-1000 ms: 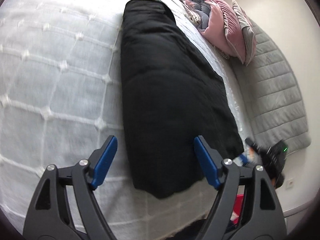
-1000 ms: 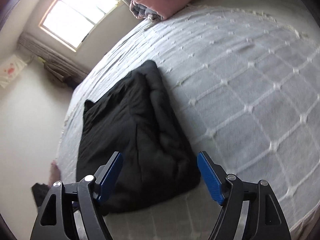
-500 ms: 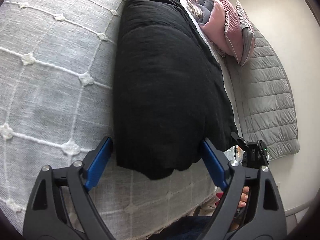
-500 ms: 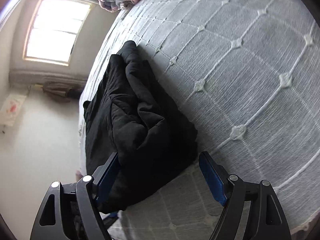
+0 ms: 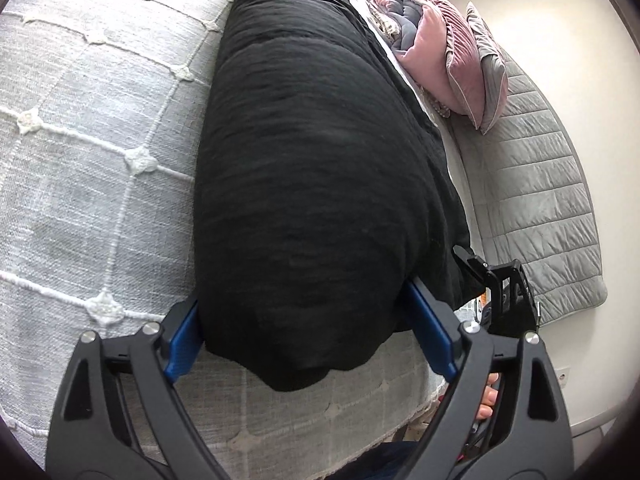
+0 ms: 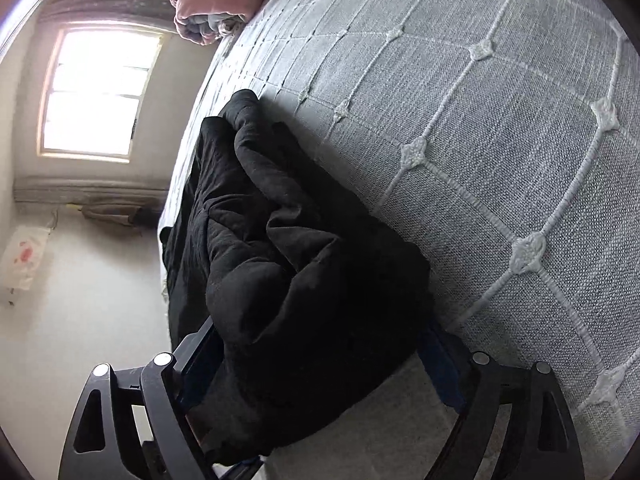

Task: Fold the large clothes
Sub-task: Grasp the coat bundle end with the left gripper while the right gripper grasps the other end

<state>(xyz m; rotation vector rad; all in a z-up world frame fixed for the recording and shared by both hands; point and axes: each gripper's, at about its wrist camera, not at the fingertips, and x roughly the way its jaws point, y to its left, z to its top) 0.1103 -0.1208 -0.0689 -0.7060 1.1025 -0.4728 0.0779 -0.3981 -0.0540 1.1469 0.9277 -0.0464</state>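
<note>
A large black padded garment [image 5: 320, 168] lies folded lengthwise on the grey-white bedspread [image 5: 92, 160]. My left gripper [image 5: 308, 336] is open, its blue fingers straddling the garment's near end, one on each side. In the right wrist view the same garment [image 6: 288, 272] is bunched and wrinkled at its near corner. My right gripper [image 6: 320, 364] is open and straddles that corner; its blue pads are mostly hidden by the cloth. The right gripper also shows in the left wrist view [image 5: 504, 296] at the garment's right edge.
Pink and grey pillows [image 5: 444, 60] are piled at the head of the bed. A grey quilted pad [image 5: 540, 200] lies beside the bed. The bed's near edge [image 5: 360, 432] runs just under the left gripper. A bright window [image 6: 96, 92] is beyond.
Both grippers have moved down and forward onto the garment's near end. Their open fingers now straddle the cloth, which fills more of both views.
</note>
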